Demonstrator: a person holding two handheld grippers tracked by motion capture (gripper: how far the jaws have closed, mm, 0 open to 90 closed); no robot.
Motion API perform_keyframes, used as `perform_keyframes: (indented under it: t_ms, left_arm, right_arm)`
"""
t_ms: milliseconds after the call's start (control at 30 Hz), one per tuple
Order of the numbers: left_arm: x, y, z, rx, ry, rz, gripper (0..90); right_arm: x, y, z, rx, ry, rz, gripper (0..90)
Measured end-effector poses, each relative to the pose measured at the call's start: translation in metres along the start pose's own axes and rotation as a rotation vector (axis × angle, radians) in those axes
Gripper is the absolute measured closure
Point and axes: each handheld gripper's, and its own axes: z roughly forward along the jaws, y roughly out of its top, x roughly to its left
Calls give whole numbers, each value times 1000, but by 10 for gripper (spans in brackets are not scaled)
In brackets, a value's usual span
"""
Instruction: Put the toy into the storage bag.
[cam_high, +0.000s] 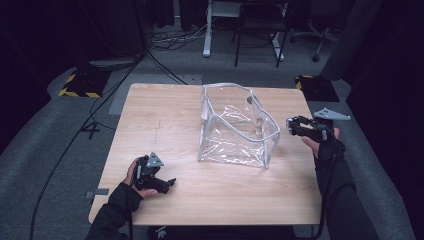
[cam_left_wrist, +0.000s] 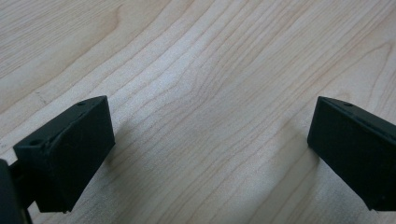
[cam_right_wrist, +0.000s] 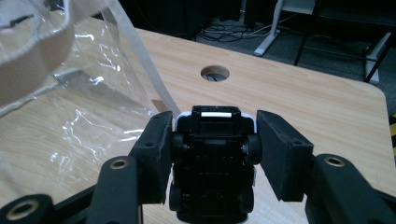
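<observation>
Holding a small black toy car (cam_right_wrist: 213, 163) between its pads, the right hand-held gripper (cam_high: 299, 125) hovers above the right edge of the table (cam_high: 165, 120), just beside the clear plastic bag (cam_high: 235, 127). In the right gripper view the car sits underside up, its wheels pressed against the inner faces of both jaws, with a white part showing at its far end. The grip spans the car's width across the wheels, which is a sound place to take hold: the body is rigid and will not deform. The toy is judged light and hard; its wheels may roll against the pads, so the clamp should stay square across both axles.

The clear plastic bag stands upright near the middle of the table with its mouth open and a pale trim band (cam_right_wrist: 32, 46) round the rim. Its walls are thin, soft and glossy; they will likely buckle or slide if pushed, so any item should be lowered through the opening without striking the rim.

The left hand-held gripper (cam_high: 152, 175) rests low at the near left of the table, well apart from the bag. Its jaws stand wide, with bare wood grain between them.
</observation>
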Motion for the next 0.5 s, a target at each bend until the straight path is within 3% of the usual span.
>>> perform_keyframes:
  t_ms: [500]
  left_arm:
    - [0, -1, 0, -2, 3, -5, 9]
  right_arm:
    - [8, 44, -14, -62, 6, -32, 486]
